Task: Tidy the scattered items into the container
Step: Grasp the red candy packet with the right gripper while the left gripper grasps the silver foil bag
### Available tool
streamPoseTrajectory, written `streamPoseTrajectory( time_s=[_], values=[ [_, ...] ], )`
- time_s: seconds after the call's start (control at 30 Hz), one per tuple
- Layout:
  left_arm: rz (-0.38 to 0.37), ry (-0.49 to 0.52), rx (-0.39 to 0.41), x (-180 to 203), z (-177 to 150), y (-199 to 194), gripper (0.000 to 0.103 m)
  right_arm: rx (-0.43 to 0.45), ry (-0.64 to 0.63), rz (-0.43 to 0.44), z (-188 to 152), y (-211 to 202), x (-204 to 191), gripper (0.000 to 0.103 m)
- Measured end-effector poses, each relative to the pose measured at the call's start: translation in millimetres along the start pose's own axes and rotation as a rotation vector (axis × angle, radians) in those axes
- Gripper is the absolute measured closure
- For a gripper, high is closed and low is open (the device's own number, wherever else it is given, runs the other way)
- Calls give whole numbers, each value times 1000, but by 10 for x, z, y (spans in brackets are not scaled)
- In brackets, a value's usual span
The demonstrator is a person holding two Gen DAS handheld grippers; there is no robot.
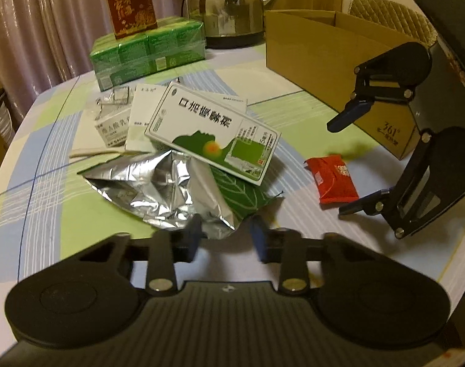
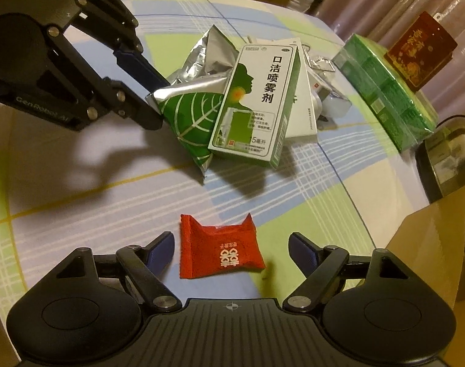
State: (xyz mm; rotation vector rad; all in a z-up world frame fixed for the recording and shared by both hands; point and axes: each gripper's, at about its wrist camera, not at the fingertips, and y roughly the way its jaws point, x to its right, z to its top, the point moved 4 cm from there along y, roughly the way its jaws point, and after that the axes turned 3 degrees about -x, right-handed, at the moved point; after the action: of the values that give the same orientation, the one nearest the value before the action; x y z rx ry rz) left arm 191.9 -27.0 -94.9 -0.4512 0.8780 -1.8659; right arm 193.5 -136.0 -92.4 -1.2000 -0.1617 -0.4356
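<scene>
1. My left gripper (image 1: 226, 235) has its jaws drawn close, clamped on the near corner of the crumpled silver foil pouch with a green leaf print (image 1: 171, 189); the right wrist view shows the fingers pinching that pouch's edge.
2. My right gripper (image 2: 231, 252) stands with its jaws apart, one blue finger on each side of the small red sweet wrapper (image 2: 217, 250), which lies flat on the cloth between them; the pads do not press it.
3. The open brown cardboard box (image 1: 324, 52) stands beyond my right gripper, well apart from the left one.
4. Everything rests on a table covered with a checked cloth of pale green, blue and white (image 1: 79, 208). Pleated pinkish curtains (image 1: 33, 15) hang behind it.
5. Just beyond the pouch, a white and green mouth-spray carton (image 1: 214, 134) leans over it, with other white cartons (image 1: 137, 122) tucked under and behind.
6. Further off sit a shrink-wrapped green pack of boxes (image 1: 146, 52) with a dark red printed box (image 1: 129, 3) on top, and beside them a steel kettle (image 1: 229, 6).
</scene>
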Motion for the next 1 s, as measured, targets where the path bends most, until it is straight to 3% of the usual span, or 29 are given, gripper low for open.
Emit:
streamPoseTrajectory(
  time_s=[0.17, 0.37, 0.53, 0.63, 0.7, 0.8, 0.93, 1.0],
  values=[
    [-12, 30, -2, -11, -25, -32, 92, -2, 12, 11, -10, -3, -14, 24],
    [31, 44, -37, -196, -139, -179, 93, -12, 13, 37, 0, 30, -25, 24],
    [141, -24, -91, -510, -257, -283, 93, -34, 61, 85, 36, 80, 85, 24],
    [146, -93, -93, -632, -284, -370, 92, -48, 90, 113, 65, 115, 154, 25],
    [128, -128, -76, -633, -267, -430, 86, -58, 114, 137, 79, 141, 202, 26],
    [94, -177, -46, -570, -202, -467, 65, -83, 177, 194, 102, 176, 285, 32],
    [129, -271, -40, -540, -123, -421, 30, -109, 251, 256, 107, 179, 358, 49],
    [136, -303, -48, -530, -86, -356, 24, -107, 263, 257, 113, 155, 360, 57]
  ],
)
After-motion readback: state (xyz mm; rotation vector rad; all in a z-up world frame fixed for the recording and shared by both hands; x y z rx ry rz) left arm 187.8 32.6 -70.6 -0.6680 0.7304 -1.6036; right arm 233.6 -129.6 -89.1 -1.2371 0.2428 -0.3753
